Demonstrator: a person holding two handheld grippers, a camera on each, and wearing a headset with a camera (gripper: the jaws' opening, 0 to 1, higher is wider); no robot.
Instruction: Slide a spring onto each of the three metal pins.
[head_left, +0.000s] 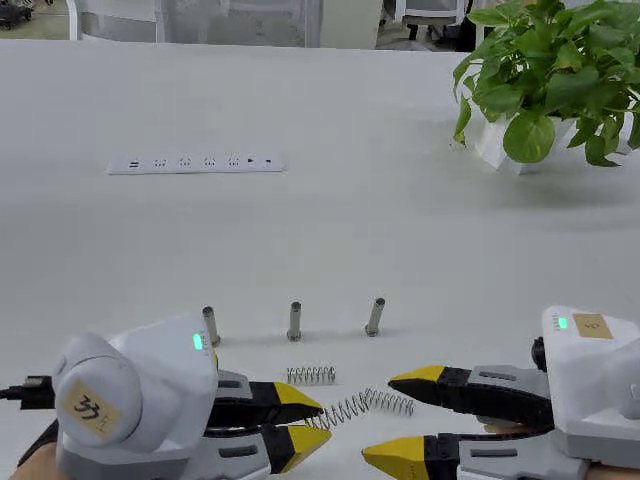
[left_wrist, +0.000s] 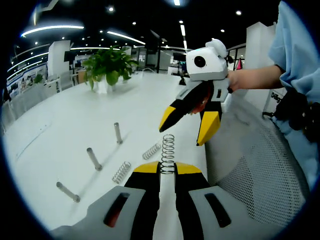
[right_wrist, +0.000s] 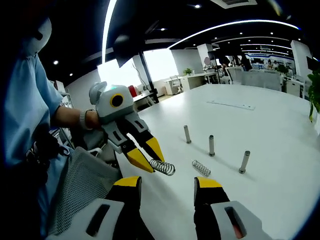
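1. Where the white table (head_left: 330, 240) reaches the upper right of the head view, a white pot (head_left: 497, 143) holds a leafy green plant (head_left: 550, 60), which the frame edge cuts off.
2. At lower centre three metal pins stand upright in a row, well apart and all bare: the left pin (head_left: 210, 326), middle pin (head_left: 294, 321) and right pin (head_left: 375, 316).
3. At lower left, the left gripper (head_left: 322, 420) has its jaws pinched on one end of the held spring (left_wrist: 168, 147), which juts past the yellow tips, below the pins.
4. At lower right, the right gripper (head_left: 380, 418) has its jaws spread wide and grips nothing. Its tips face the left gripper.
5. In the left gripper view two more springs lie loose on the table near the pins: the near spring (left_wrist: 121, 172) and the far spring (left_wrist: 151, 150).
6. A white power strip (head_left: 196, 162) lies at upper left, well apart from everything else.
7. In the head view the held spring runs visually into a loose one beyond it, so their ends are hard to separate. The left gripper's housing covers the foot of the left pin.
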